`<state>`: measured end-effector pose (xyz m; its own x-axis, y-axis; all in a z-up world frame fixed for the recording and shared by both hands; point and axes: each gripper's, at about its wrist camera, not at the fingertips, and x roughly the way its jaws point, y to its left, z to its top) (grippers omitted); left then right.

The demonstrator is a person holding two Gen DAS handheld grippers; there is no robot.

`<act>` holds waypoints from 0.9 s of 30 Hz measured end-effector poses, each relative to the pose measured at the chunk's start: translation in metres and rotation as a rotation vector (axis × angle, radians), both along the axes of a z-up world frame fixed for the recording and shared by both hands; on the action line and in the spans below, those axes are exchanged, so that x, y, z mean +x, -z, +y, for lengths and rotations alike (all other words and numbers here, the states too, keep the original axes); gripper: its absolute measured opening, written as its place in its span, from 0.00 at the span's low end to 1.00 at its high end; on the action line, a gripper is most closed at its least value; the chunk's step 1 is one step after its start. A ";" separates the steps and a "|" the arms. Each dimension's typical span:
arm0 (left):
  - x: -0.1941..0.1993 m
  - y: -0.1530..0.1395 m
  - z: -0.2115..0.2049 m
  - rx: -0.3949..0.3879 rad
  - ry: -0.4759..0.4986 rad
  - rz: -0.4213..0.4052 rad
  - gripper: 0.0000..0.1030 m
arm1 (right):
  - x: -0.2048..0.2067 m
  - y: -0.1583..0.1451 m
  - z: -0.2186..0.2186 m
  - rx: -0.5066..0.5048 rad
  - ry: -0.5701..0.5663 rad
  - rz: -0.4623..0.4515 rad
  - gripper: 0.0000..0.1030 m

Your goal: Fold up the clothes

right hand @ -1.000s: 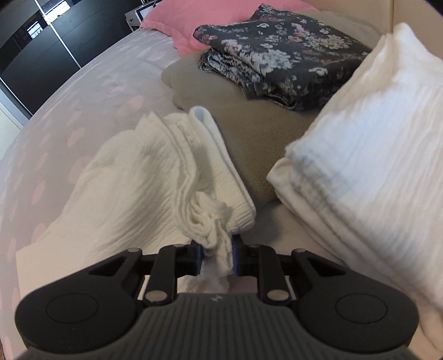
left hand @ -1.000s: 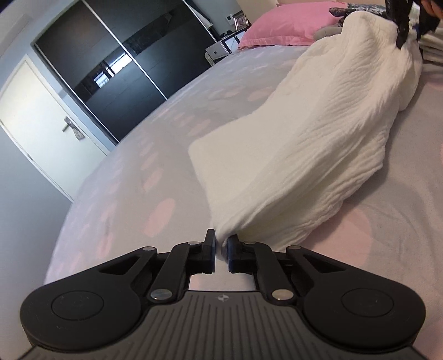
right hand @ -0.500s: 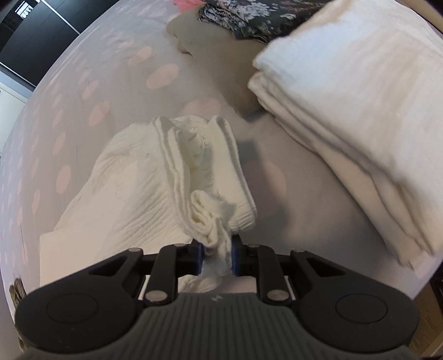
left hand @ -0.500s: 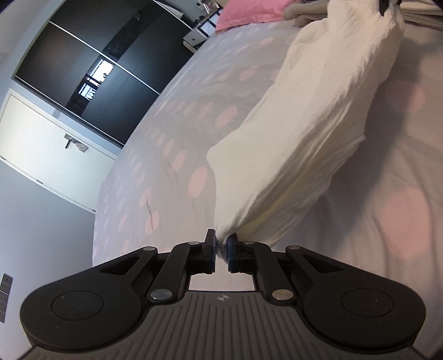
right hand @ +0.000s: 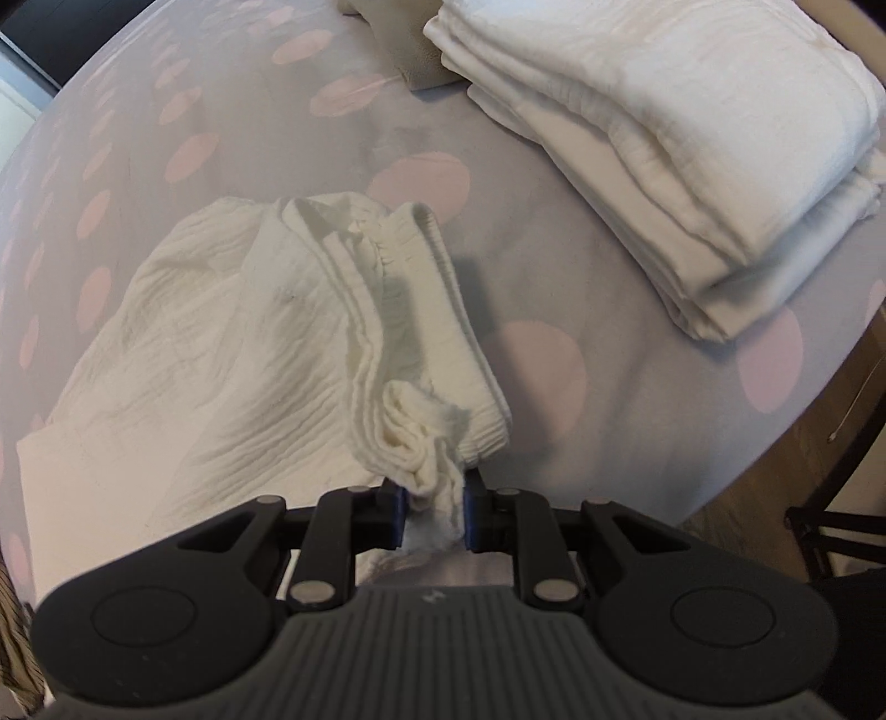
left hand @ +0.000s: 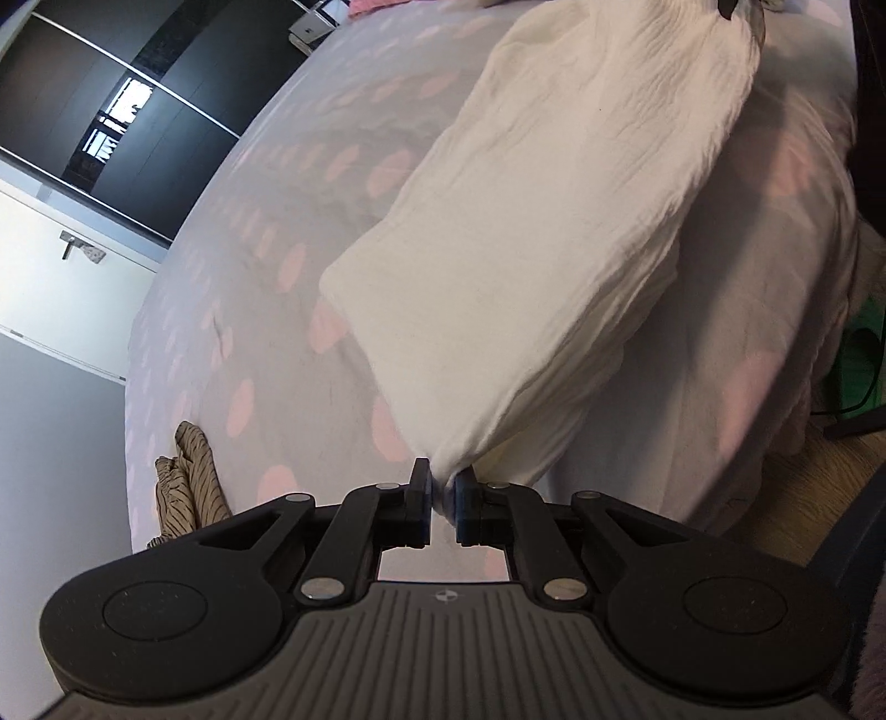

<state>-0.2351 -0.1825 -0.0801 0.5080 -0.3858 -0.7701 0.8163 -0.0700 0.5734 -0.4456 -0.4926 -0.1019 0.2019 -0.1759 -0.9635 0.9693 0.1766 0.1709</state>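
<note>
Holding: a white garment (left hand: 559, 232) is gripped at both ends and is stretched between the two tongs above the bed (left hand: 288, 183).
Left tongs: the left gripper (left hand: 441, 501) is closed on a bottom corner of the cloth; the fabric is pinched between the blue pads.
Right tongs: the right gripper (right hand: 433, 512) is closed on a bunched, ribbed edge of the same garment (right hand: 232, 354), judged to be the waistband.
Where the garment is: in the left view it hangs as a long doubled band running away toward the far gripper; in the right view its lower part lies close to, perhaps on, the sheet.
Done so far: a lengthwise fold is judged to be made already; a folded white stack (right hand: 681, 144) lies well apart to the right, with a beige folded piece (right hand: 410, 50) behind it.
Left to do: the band is judged to need laying down and folding across; a striped tan garment (left hand: 188, 487) is seen unfolded near the bed's edge.
Surface: a pale grey sheet with pink spots, soft and slightly creased.
Room: a dark sliding wardrobe (left hand: 111, 99), a white door (left hand: 66, 277) and a wooden floor (left hand: 803, 487) are seen.
</note>
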 end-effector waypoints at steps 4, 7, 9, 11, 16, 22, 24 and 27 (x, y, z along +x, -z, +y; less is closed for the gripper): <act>0.005 0.011 -0.002 0.037 -0.032 0.047 0.07 | 0.006 0.007 0.003 0.002 -0.033 0.046 0.23; 0.004 0.008 0.002 0.042 -0.020 0.081 0.13 | 0.006 0.004 0.006 -0.012 -0.046 0.074 0.33; 0.007 0.001 0.004 0.031 -0.028 0.129 0.19 | 0.003 -0.004 0.008 -0.032 -0.046 0.078 0.35; 0.010 -0.007 0.005 0.019 -0.037 0.178 0.24 | -0.001 -0.013 0.010 -0.048 -0.046 0.048 0.35; 0.035 -0.042 -0.001 -0.044 -0.072 0.354 0.28 | 0.000 -0.042 0.007 -0.122 -0.097 -0.062 0.35; 0.088 -0.066 -0.041 -0.145 -0.152 0.428 0.35 | 0.033 -0.074 -0.023 -0.291 -0.223 -0.067 0.47; 0.113 -0.064 -0.061 -0.177 -0.205 0.453 0.36 | 0.040 -0.076 -0.039 -0.300 -0.260 -0.079 0.47; 0.147 -0.051 -0.087 -0.208 -0.285 0.501 0.36 | 0.050 -0.066 -0.062 -0.270 -0.296 -0.069 0.47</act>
